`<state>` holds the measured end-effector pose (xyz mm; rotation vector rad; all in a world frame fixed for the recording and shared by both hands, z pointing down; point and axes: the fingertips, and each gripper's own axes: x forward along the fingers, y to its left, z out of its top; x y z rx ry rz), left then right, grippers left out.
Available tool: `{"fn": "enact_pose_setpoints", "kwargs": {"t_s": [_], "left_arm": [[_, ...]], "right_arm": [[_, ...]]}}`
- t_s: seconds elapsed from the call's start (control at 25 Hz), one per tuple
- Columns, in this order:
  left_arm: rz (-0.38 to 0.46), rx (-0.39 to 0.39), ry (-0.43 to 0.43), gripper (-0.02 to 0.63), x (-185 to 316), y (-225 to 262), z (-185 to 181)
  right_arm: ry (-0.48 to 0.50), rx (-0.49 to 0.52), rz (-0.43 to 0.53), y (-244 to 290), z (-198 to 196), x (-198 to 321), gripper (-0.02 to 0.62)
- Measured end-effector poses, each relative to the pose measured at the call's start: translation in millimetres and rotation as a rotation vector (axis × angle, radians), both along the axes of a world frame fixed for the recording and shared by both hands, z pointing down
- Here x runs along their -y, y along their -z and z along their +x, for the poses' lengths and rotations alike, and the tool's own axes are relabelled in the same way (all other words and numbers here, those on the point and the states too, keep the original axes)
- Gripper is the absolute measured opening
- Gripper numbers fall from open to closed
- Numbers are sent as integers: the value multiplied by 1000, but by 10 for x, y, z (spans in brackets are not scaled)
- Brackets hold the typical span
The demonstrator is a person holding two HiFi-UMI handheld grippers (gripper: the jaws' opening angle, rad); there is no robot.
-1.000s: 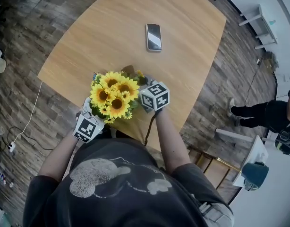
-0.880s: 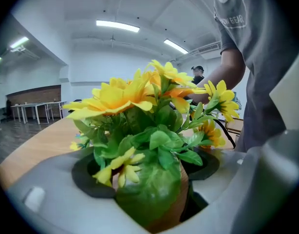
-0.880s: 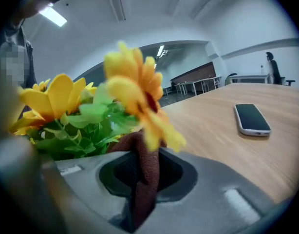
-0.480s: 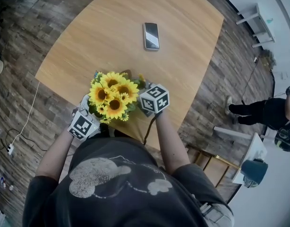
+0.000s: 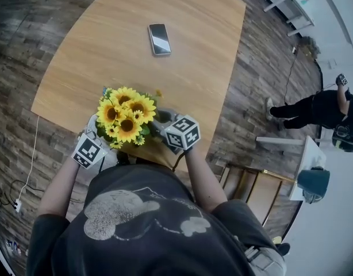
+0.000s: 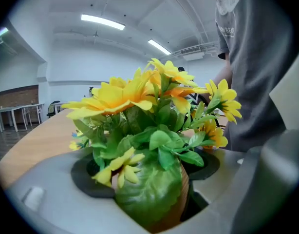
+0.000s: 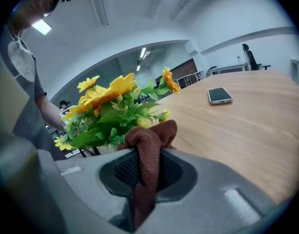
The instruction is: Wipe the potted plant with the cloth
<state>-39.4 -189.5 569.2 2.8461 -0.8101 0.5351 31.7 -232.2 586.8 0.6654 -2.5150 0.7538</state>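
Cloth (image 7: pixel 149 145), brown and bunched, is pinched tight between the closed jaws of the right gripper (image 7: pixel 145 172). Its top fold pokes up just beside the leaves of the plant (image 7: pixel 115 116). On the other side, the left gripper (image 6: pixel 149 179) has the pot (image 6: pixel 182 189) between its jaws. They are spread wide, and the pads seem to press the pot's sides, though a big leaf covers much of the contact. The plant, yellow flowers over green leaves, stands upright at the near edge of the table (image 5: pixel 136 16), between the two grippers. Farther out on the wood lies a phone (image 5: pixel 159 39), well apart from the plant. Beyond the table, at the right, a person (image 5: pixel 314 105) in black is on the floor.
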Motion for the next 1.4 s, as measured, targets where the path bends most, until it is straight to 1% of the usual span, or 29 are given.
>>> {"fn": "enact_pose_setpoints", "kwargs": {"t_s": [0.16, 0.24, 0.36, 0.52, 0.64, 0.76, 0.8, 0.92, 1.04, 1.12, 1.2, 1.28, 1.4], "left_arm": [[-11, 3, -20, 448, 17, -7, 1], [-31, -3, 5, 456, 31, -14, -9], [-46, -31, 105, 505, 71, -20, -81], [-42, -42, 238, 522, 63, -5, -195], [-28, -33, 325, 522, 43, 6, -355], [-18, -25, 429, 518, 51, -9, -620], [-20, -22, 468, 518, 48, -2, -692], [-47, -21, 572, 489, 15, 35, -848], [-51, -47, 620, 480, -17, 10, -940], [-66, -52, 617, 485, -59, 9, -883], [-78, -55, 605, 506, -94, -5, -767], [-87, -59, 602, 534, -108, -25, -629], [-96, -55, 623, 574, -91, -33, -420]], "right_arm": [[-9, -9, -10, 2, 23, -120, 51], [-1, -7, -18, 8, 26, -191, 51], [25, -11, -23, -1, 28, -312, 51], [45, -7, -26, 7, 31, -448, 51], [102, -22, -23, -3, -66, -593, 51], [173, -39, -19, -35, -256, -726, 51], [195, -42, -17, -40, -306, -769, 51], [263, -51, -5, -45, -457, -878, 51], [307, -64, 12, -44, -586, -942, 51], [304, -73, 18, -35, -538, -942, 51], [270, -68, 20, -13, -416, -891, 51], [216, -64, 21, 6, -230, -810, 51], [114, -66, 20, 19, 134, -659, 51]]}}
